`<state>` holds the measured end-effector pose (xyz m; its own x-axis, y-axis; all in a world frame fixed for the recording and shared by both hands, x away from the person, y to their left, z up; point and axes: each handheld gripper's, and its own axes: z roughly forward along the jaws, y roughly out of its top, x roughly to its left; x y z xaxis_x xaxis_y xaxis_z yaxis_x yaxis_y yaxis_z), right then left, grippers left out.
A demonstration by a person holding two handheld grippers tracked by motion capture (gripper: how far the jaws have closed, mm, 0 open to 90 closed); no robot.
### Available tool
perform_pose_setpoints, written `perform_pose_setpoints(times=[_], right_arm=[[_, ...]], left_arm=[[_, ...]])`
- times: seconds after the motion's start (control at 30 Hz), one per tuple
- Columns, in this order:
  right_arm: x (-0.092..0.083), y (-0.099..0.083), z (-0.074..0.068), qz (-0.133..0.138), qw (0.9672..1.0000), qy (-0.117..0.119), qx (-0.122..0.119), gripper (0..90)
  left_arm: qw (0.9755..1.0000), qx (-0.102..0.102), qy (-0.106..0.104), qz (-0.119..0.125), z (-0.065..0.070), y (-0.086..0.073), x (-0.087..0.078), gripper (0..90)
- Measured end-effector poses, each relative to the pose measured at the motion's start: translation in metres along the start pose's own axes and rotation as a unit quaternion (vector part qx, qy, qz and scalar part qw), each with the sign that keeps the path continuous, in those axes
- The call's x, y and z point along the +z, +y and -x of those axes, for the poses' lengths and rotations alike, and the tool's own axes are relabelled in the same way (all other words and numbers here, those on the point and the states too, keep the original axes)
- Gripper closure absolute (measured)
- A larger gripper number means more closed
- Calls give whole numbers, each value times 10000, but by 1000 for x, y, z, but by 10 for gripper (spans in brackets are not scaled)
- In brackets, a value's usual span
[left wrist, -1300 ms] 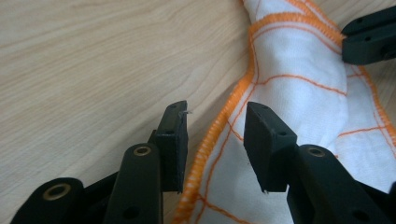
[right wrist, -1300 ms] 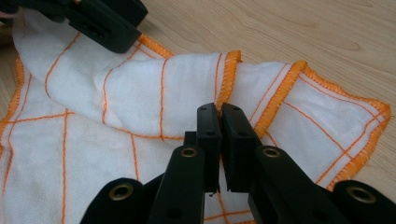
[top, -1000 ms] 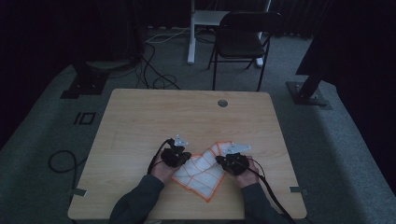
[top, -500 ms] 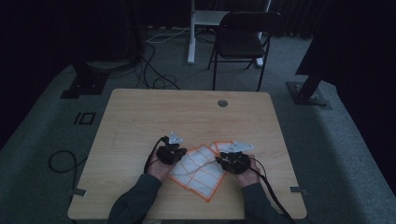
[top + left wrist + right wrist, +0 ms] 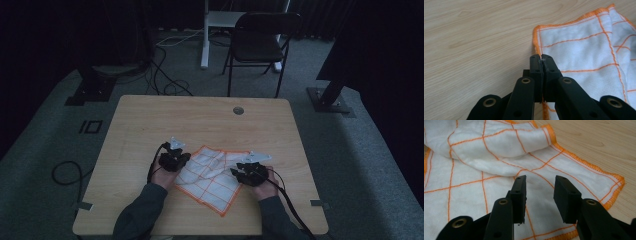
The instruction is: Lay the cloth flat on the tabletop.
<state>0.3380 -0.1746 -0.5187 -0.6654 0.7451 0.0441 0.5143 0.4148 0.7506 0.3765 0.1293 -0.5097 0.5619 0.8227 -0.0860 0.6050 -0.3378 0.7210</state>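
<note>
White, orange-checked cloth (image 5: pixel 210 176) near the table's (image 5: pixel 150 120) front edge, only partly spread and one flap still folded over; left gripper (image 5: pixel 541 58) pinching the hem, right gripper (image 5: pixel 539 187) just opening, gripping nothing; smoothing flat probably left.

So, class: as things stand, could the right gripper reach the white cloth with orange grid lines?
Probably yes: the right gripper hangs open just above the cloth, with nothing between them.
</note>
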Motion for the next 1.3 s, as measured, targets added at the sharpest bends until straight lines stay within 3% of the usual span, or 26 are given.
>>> perform_pose_setpoints(times=[0.77, 1.3], right_arm=[[1, -1, -2, -49, 10000, -6, -59, 627], [8, -4, -12, -181, 9996, 123, -181, 621]], left_arm=[[9994, -138, 231, 203, -30, -3, -3, 887], [9990, -230, 354, 152, -50, -9, 2, 888]])
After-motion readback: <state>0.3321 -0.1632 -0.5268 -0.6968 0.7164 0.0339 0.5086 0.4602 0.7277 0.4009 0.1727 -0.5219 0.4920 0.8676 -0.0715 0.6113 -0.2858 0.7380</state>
